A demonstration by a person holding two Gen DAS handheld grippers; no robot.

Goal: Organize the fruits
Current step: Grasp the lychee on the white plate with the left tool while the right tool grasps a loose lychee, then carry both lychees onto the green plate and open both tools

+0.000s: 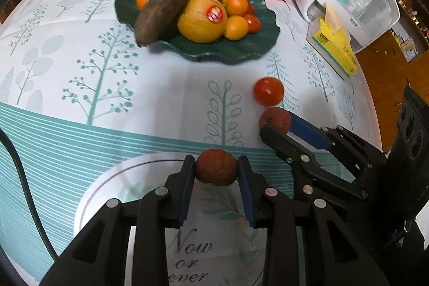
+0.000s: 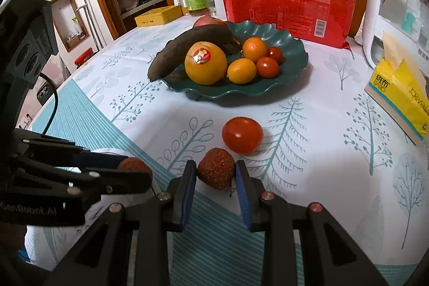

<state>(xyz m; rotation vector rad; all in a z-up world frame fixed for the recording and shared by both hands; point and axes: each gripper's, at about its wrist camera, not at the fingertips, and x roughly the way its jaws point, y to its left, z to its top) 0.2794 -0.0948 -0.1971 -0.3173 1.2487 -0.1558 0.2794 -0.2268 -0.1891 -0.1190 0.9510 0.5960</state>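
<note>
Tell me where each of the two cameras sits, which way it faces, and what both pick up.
Left wrist: on the left gripper, looking down along its fingers, shut on a lychee; the right gripper shows at right.
Right wrist: on the right gripper, facing the green plate, shut on another lychee; the left gripper enters from the left.
Shared: both grippers, both lychees, the loose tomato, the plate.

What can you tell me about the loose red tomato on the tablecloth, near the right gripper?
The tomato is small, round, smooth and glossy red with a highlight on top, and looks whole. It sits on the tree-print tablecloth, outside the green dish, just beyond the rough brown-red fruit that the right gripper is shut on. No gripper touches it; whether it touches that fruit is unclear.
</note>
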